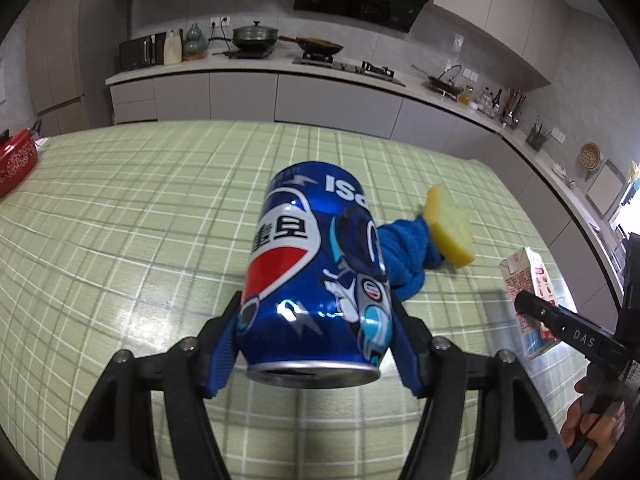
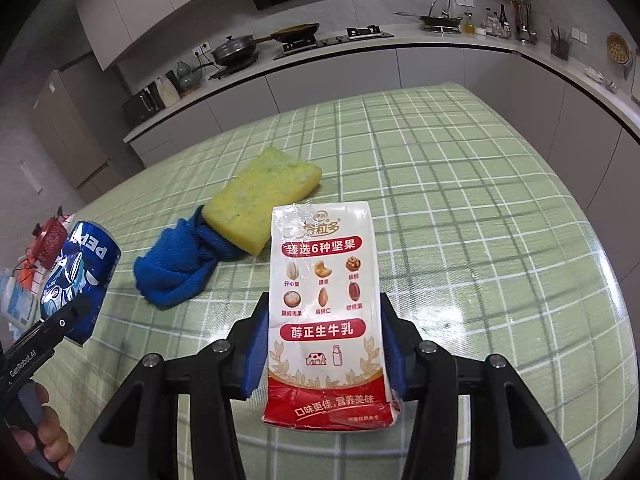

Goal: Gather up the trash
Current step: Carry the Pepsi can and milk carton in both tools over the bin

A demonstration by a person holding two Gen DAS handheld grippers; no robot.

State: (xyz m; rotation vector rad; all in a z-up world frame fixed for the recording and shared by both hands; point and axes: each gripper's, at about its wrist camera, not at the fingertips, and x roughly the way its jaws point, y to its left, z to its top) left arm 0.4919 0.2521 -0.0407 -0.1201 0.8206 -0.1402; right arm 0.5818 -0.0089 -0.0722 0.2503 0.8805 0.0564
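The left claw (image 1: 316, 336) is clenched on the Pepsi can (image 1: 316, 280), in the frame centre, lifted above the tabletop (image 1: 120, 208). The right claw (image 2: 324, 344) grasps the milk carton (image 2: 326, 300). The smooth can may slip out; no bin is visible.

The green checked table (image 2: 460, 200) lies bare to the right of and beyond the milk carton (image 2: 324, 300) — open passage there. Between the two grippers sit a blue cloth (image 2: 176, 268) and a yellow sponge (image 2: 264, 196), touching each other — the only obstacles mid-table. A red pot (image 1: 16, 162) stands at the far left edge.
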